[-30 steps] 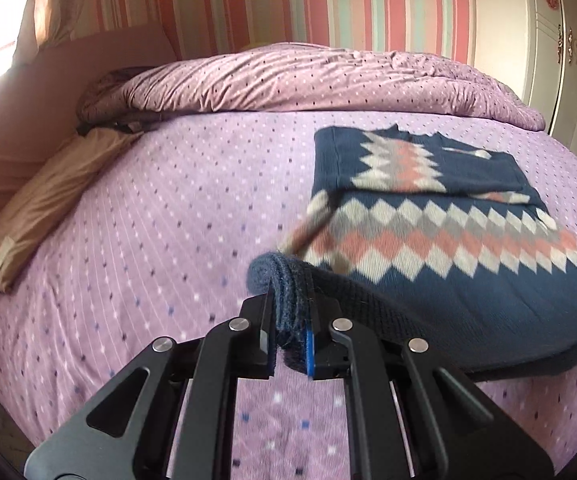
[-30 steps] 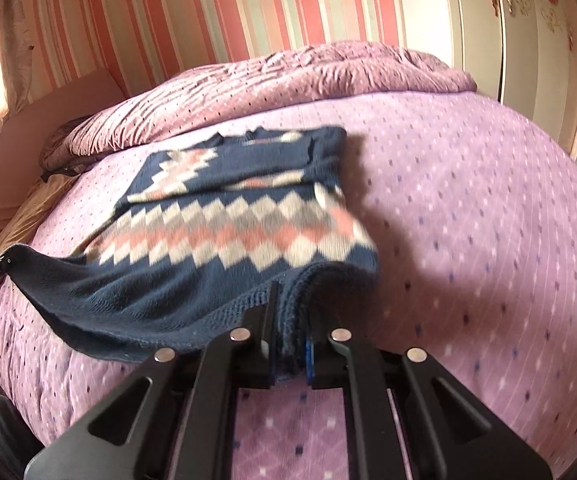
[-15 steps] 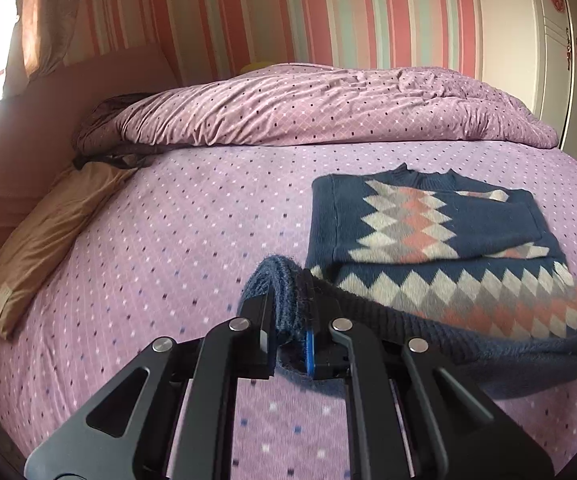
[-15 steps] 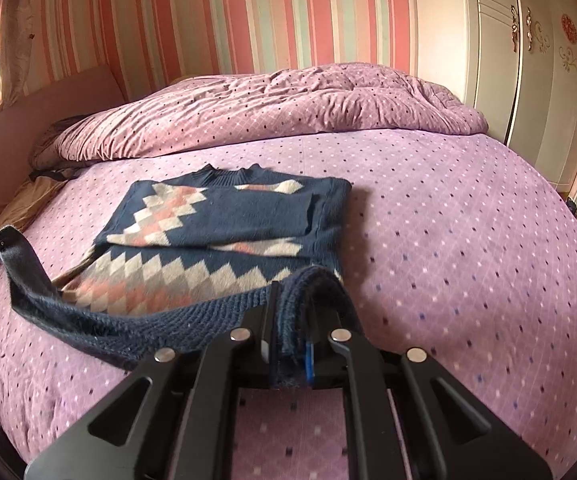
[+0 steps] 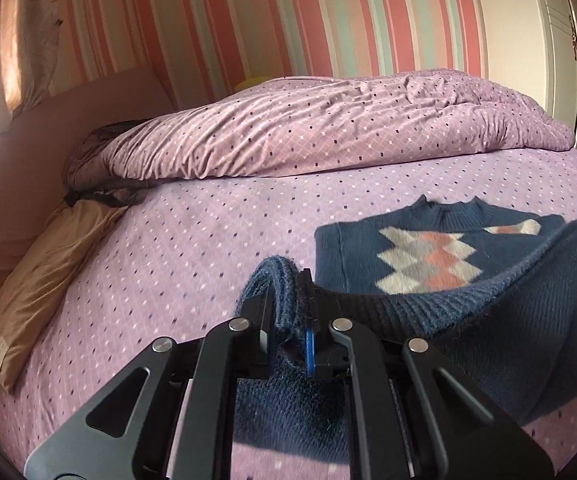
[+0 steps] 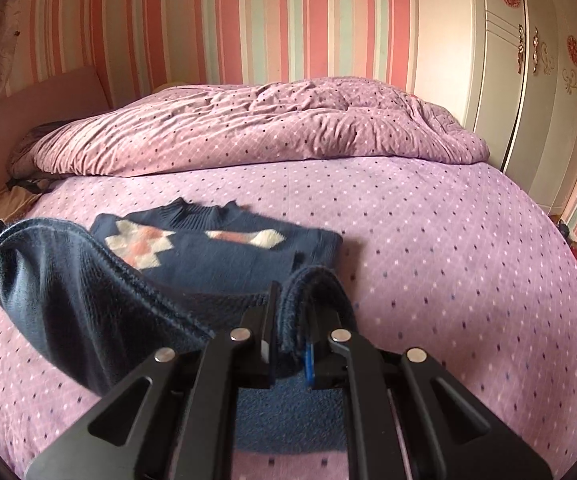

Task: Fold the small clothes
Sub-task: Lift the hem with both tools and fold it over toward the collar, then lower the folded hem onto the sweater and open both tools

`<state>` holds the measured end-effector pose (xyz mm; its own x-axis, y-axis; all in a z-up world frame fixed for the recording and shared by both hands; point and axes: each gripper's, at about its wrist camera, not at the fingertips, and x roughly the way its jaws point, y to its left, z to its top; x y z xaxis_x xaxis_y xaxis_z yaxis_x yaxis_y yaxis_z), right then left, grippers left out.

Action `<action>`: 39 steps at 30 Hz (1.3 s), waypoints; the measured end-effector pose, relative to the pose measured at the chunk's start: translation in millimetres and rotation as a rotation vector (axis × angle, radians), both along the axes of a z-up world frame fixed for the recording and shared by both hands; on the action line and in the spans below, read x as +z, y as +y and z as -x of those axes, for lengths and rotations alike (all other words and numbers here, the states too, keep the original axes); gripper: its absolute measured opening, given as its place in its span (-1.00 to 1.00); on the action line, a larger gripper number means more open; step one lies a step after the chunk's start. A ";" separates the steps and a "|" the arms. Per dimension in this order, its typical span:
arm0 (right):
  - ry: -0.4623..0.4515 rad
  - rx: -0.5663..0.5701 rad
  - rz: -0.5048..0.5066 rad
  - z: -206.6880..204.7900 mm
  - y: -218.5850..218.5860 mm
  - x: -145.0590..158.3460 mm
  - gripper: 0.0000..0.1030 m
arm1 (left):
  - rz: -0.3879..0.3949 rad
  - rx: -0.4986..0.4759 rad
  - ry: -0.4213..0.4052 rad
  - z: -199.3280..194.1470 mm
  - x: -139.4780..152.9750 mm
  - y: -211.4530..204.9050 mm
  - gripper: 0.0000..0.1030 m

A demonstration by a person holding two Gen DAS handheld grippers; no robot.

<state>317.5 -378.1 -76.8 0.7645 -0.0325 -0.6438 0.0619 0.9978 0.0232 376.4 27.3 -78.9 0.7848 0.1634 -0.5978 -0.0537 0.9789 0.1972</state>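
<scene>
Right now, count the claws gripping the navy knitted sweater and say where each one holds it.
2. The left claw pinches the navy knitted sweater at its hem's left corner; the right claw pinches the right corner. Both are shut on it.

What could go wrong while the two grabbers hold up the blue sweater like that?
1. The left gripper and right gripper each pinch only a small bit of the sweater hem, so a corner might slip out.
2. The hem sags between them, so the fold may land crooked or bunched.
3. Pulling might drag the collar end across the bedsheet.
</scene>
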 end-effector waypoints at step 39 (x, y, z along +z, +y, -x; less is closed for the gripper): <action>0.400 -0.045 -0.145 -271.8 -47.7 -133.0 -0.68 | -0.215 0.070 0.164 -250.7 -116.3 -46.4 0.50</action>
